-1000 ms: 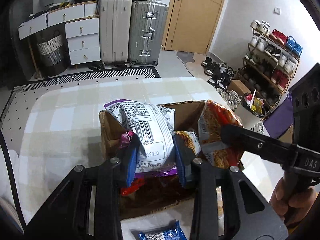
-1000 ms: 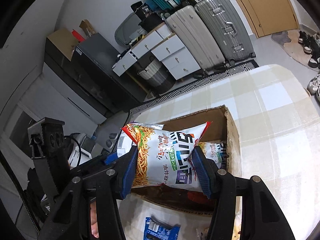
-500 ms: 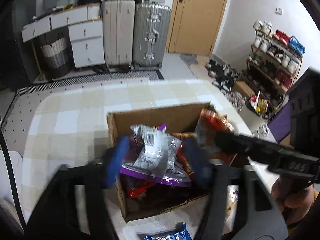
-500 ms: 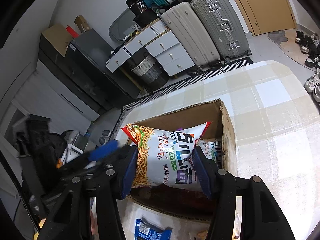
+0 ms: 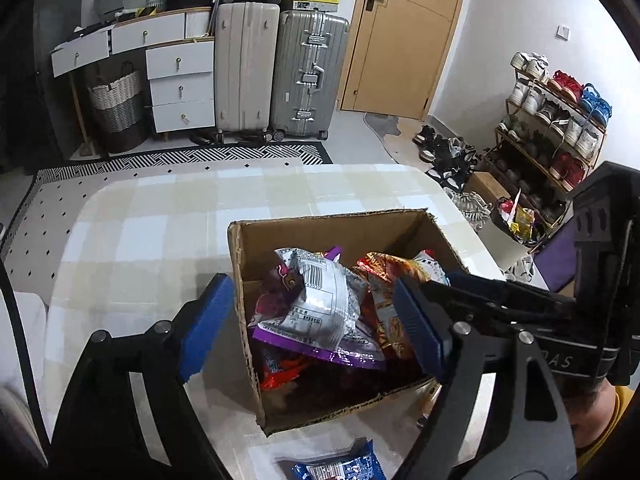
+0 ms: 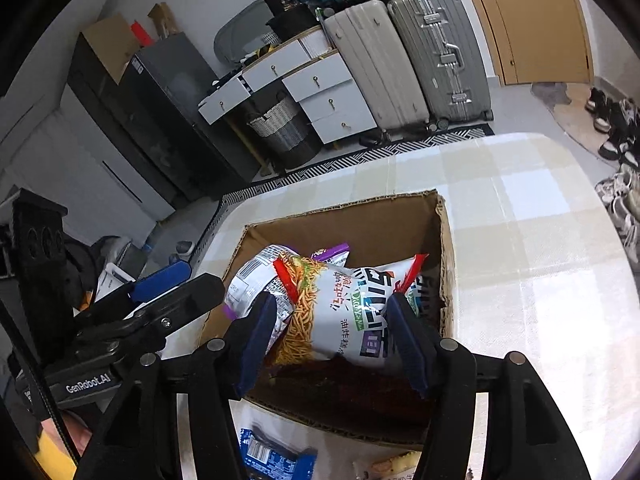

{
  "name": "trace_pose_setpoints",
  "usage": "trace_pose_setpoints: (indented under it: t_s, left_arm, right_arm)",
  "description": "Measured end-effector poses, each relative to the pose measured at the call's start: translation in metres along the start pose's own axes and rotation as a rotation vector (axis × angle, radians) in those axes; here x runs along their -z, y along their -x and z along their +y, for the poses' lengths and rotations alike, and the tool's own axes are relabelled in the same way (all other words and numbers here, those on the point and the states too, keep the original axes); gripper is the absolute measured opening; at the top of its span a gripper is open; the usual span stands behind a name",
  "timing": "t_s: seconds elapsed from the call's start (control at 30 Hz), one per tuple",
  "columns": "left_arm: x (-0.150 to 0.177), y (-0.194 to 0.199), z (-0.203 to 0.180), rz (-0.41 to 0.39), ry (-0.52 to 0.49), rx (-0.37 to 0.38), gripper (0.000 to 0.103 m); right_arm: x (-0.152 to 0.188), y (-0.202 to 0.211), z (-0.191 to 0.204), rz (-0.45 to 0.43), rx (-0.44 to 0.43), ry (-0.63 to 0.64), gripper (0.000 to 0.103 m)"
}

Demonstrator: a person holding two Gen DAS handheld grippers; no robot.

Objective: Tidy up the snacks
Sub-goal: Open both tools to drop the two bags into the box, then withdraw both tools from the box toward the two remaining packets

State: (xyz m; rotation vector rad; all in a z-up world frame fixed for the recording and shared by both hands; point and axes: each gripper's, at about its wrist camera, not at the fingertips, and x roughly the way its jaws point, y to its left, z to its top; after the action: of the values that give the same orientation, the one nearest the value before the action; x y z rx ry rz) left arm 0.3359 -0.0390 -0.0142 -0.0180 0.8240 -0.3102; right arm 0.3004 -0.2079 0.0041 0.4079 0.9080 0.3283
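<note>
Left gripper point(image 5: 312, 328) spread wide, empty, straddling corrugated cardboard box point(image 5: 336, 228) wall at frame centre. Crinkled silver-purple foil packet point(image 5: 320, 304) lying inside box. Right gripper point(image 6: 332, 336) clamped on glossy noodle snack bag point(image 6: 340, 312) over box. Checked bench point(image 5: 160, 216) beneath.

This is a lived-in home, an entryway-like room where a table with a checked cloth point(image 5: 168, 216) stands near a wooden door point(image 5: 404, 32), upright suitcases point(image 5: 276, 72), a white chest of drawers point(image 5: 180, 80), a woven laundry basket point(image 5: 118, 108) and a shoe rack point(image 5: 556, 124) crowded with sneakers.
</note>
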Motion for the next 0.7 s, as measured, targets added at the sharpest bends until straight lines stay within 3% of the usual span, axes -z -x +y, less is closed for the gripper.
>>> trace_pose_setpoints:
  t_s: [0.4,0.5,0.7]
  left_arm:
    - [0.011,0.023,-0.003,0.016,0.002,-0.001,0.081]
    - [0.019,0.044,-0.012,-0.038,-0.022,-0.061,0.081]
    - [0.032,0.098,-0.027,-0.114,-0.033,-0.080,0.083]
  right_arm:
    - [0.002,0.035,0.013,-0.063,0.027,0.048,0.059]
    - [0.007,0.046,0.020,-0.078,0.045,0.067,0.060]
    - [0.027,0.077,0.040,-0.100,0.089,0.146,0.060]
